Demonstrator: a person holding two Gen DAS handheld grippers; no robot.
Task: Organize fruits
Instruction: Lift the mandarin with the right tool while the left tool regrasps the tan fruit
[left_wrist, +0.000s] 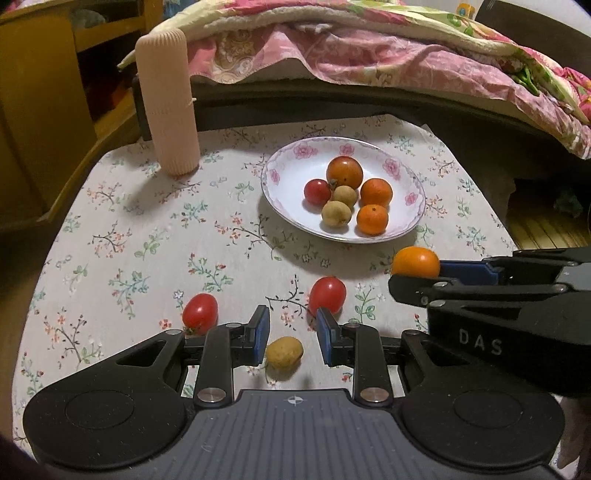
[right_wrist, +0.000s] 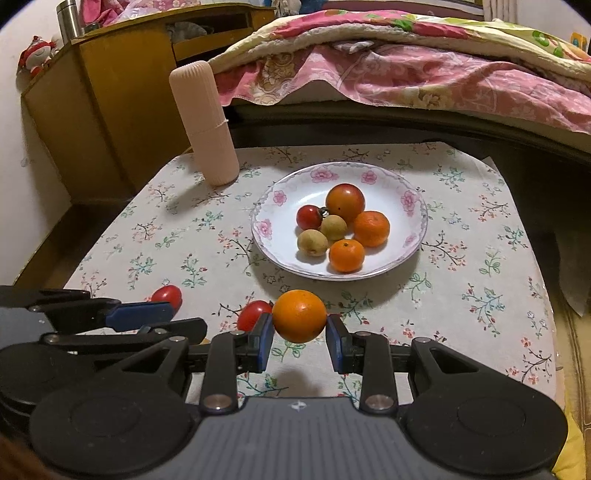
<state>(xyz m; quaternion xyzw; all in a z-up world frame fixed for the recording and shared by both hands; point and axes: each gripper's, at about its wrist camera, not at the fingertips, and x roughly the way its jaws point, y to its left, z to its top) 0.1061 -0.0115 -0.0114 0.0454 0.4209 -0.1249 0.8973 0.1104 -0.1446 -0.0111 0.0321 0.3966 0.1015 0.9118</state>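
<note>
Right wrist view: your right tongs (right_wrist: 299, 326) clamp one orange (right_wrist: 299, 320) near the plate (right_wrist: 417, 206), which holds six fruits. Your left tongs (left_wrist: 291, 332) stand apart around one longan (left_wrist: 284, 352); two tomatoes (left_wrist: 327, 294) lie on the counter (left_wrist: 122, 229).

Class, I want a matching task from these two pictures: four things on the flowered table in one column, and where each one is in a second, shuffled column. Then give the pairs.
Things
1. large orange
2. small yellow-brown fruit
3. ribbed pink container
4. two small oranges

Places
A. upright at the table's far left corner
B. on the flowered plate
C. gripped in the right claw
D. on the cloth, between the open fingers of the left claw

Pairs: 1-C, 2-D, 3-A, 4-B
</note>
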